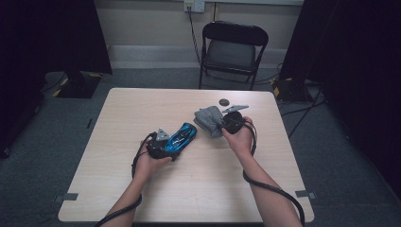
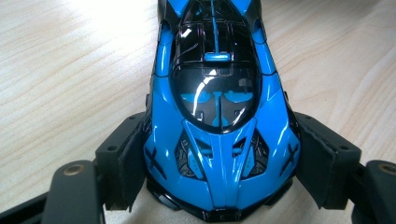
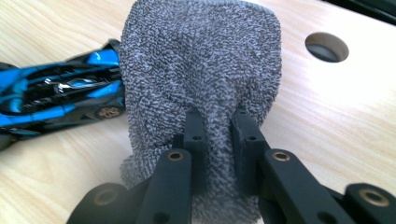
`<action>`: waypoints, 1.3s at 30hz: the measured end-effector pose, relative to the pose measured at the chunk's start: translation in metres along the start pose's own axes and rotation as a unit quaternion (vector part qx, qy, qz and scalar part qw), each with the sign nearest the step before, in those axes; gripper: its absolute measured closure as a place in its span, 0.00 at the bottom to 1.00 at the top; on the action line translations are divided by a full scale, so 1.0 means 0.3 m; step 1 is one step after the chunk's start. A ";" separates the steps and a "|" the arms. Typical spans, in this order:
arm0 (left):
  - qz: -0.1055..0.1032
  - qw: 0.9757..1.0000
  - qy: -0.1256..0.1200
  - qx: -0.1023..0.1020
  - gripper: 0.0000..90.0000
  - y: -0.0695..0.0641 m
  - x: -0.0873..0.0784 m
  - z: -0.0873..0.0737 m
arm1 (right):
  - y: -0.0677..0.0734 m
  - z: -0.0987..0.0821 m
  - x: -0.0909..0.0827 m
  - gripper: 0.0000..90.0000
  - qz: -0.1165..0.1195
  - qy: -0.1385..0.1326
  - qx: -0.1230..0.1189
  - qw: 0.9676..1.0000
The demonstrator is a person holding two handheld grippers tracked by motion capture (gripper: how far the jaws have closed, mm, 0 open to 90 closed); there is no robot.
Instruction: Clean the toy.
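The surface (image 1: 142, 189) is pale wood, and the blue toy car (image 1: 182, 136) lying near its middle serves as the landmark here. It rests on its wheels, nose pointing up and right in the high view, tail toward the person.

The grey cloth (image 1: 209, 120) comes next in size: a thick, nubbly wad just beyond the car's nose, very close to it, though whether it touches cannot be told. In the right gripper view the cloth (image 3: 201, 70) hangs forward of the jaws and partly hides the car's (image 3: 56, 100) near end.

The left gripper (image 1: 163, 144) sits at the car's tail. Its jaws stand wide, one pad (image 2: 128, 158) against each flank of the car (image 2: 219, 116), holding it steady on the surface.

The right gripper (image 1: 227, 123) lies past the car's nose, its jaws drawn narrow and pinching a fold of the cloth between them.

A small dark round hole (image 1: 224, 101) lies in the surface farther beyond the car, behind the cloth.

The work in hand looks like wiping the car. To do it well, I judge the left grip should hold firm without squeezing the bodywork, while the right brings the loose bulk of cloth, not the jaw tips, onto the bonnet. Strokes should run along the car's length, toward the held tail, so the push is braced rather than twisting it free.
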State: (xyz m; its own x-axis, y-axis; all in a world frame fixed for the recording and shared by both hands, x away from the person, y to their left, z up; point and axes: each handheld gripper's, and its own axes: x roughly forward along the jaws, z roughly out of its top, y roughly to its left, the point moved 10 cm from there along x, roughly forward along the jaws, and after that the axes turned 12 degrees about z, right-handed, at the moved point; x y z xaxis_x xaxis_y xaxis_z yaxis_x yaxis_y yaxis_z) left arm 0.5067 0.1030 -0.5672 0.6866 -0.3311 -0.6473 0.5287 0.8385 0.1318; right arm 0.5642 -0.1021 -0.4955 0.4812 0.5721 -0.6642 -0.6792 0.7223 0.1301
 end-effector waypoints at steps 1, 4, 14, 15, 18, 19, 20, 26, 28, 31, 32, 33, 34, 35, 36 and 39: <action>0.001 1.000 0.000 0.002 0.29 0.001 0.000 0.000 | 0.007 0.005 -0.007 0.87 0.004 -0.004 -0.001 1.000; 0.000 1.000 0.000 0.000 0.29 0.000 0.000 0.000 | 0.025 0.017 -0.022 0.87 0.011 -0.012 -0.007 1.000; 0.000 1.000 0.000 0.001 0.28 0.000 0.000 0.000 | 0.191 0.034 -0.035 0.87 0.072 -0.029 -0.046 0.996; 0.002 1.000 0.000 0.003 0.29 0.003 0.000 0.000 | 0.206 0.028 -0.029 0.87 0.077 -0.025 -0.050 0.995; 0.000 1.000 0.000 0.000 0.28 0.000 0.000 0.000 | 0.245 0.008 -0.008 0.87 0.090 -0.016 -0.062 0.994; 0.000 1.000 0.000 0.000 0.28 0.000 0.000 0.000 | 0.258 0.001 0.000 0.87 0.094 -0.012 -0.064 0.993; 0.001 1.000 0.000 0.002 0.28 0.002 0.000 0.000 | 0.271 -0.006 0.009 0.87 0.098 -0.008 -0.068 0.993; 0.002 1.000 0.000 0.003 0.29 0.002 0.000 0.000 | 0.361 -0.034 0.062 0.87 0.128 0.020 -0.103 0.986; 0.002 1.000 0.000 0.003 0.29 0.003 0.000 0.000 | 0.387 -0.040 0.079 0.87 0.133 0.032 -0.108 0.985; 0.000 1.000 0.000 0.001 0.29 0.000 0.000 0.000 | 0.413 -0.039 0.108 0.87 0.137 0.039 -0.110 0.984; 0.002 1.000 0.001 0.003 0.28 0.003 0.000 0.000 | 0.418 -0.040 0.117 0.87 0.135 0.043 -0.109 0.984; 0.001 1.000 0.001 0.001 0.28 0.001 0.000 -0.001 | 0.422 -0.041 0.127 0.86 0.133 0.047 -0.110 0.984; 0.001 1.000 0.001 0.001 0.28 0.001 0.000 -0.001 | 0.422 -0.043 0.137 0.86 0.129 0.053 -0.109 0.984; 0.002 1.000 0.001 0.004 0.28 0.003 -0.001 -0.001 | 0.421 -0.044 0.145 0.86 0.122 0.057 -0.112 0.985; 0.002 1.000 0.001 0.004 0.28 0.003 -0.001 -0.001 | 0.421 -0.046 0.153 0.86 0.122 0.060 -0.113 0.984; 0.001 1.000 0.001 0.004 0.29 0.003 -0.001 -0.001 | 0.421 -0.049 0.170 0.86 0.126 0.064 -0.110 0.984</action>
State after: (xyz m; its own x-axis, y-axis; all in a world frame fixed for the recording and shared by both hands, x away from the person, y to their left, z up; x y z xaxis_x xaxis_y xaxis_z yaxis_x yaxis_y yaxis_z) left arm 0.5069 0.1038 -0.5671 0.6872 -0.3278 -0.6483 0.5305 0.8362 0.1394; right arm 0.4949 0.0125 -0.5238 0.2179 0.6586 -0.7202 -0.8785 0.4538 0.1493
